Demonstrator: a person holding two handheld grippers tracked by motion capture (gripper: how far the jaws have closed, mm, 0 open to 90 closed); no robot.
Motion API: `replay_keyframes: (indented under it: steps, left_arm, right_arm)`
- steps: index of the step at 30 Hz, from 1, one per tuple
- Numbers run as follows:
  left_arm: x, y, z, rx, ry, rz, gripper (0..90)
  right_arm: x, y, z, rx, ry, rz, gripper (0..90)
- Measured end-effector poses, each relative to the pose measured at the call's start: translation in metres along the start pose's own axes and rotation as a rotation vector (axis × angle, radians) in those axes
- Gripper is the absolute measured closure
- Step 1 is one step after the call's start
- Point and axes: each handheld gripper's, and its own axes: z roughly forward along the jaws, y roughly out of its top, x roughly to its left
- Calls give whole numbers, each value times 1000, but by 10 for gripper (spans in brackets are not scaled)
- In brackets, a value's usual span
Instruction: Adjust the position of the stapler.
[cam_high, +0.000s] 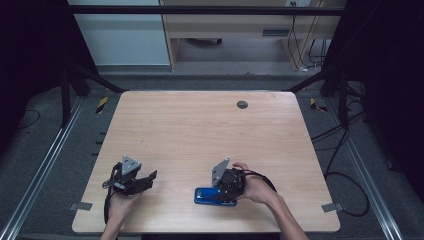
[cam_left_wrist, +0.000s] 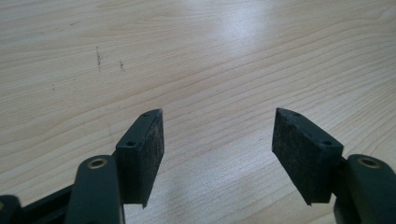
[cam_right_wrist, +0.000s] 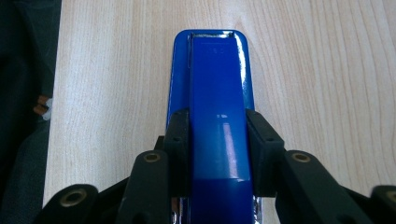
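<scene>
Blue stapler (cam_right_wrist: 215, 116) lying flat on the wooden counter (cam_high: 200, 130), near the front edge on the person's right, long axis running along that edge in the high view. Clamped across its upper arm by the right gripper (cam_right_wrist: 217, 140): jaws half-closed, one pad pressed on each long side, roughly at mid-length, nose of the stapler reaching out past the pads. Base apparently down on the wood, no gap readable beneath it from the right gripper view, so lifted or not cannot be told for certain; in the high view, blue body (cam_high: 215, 196) sitting level with the counter under the right hand (cam_high: 255, 187). Judged from this: grasp made, carrying or placing not yet begun, and no destination marked anywhere on the surface. Further out, left gripper (cam_high: 145, 181) held low over bare wood on the left side, well apart from the stapler, jaws spread wide with nothing between them, only wood grain showing past its pads (cam_left_wrist: 149, 154). Beyond that, a small dark round grommet (cam_high: 242, 104) near the far edge, well apart from everything in play.
</scene>
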Motion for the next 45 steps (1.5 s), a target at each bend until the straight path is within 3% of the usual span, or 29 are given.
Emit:
replay_keyframes:
  steps: [18,32,36,38,45]
  left_arm:
    - [-1,0,1,5,-3,4,338]
    - [-2,0,2,17,-7,9,336]
    - [-2,0,3,21,-9,10,336]
    - [-2,0,3,23,-12,9,334]
    - [-3,0,4,29,-14,14,333]
  right_arm:
    - [-1,-4,0,-24,1,-31,659]
    - [0,-2,0,-15,-4,14,645]
    - [0,0,-1,7,-9,29,619]
    - [1,4,-4,46,-24,24,614]
    - [0,6,3,103,-4,27,641]
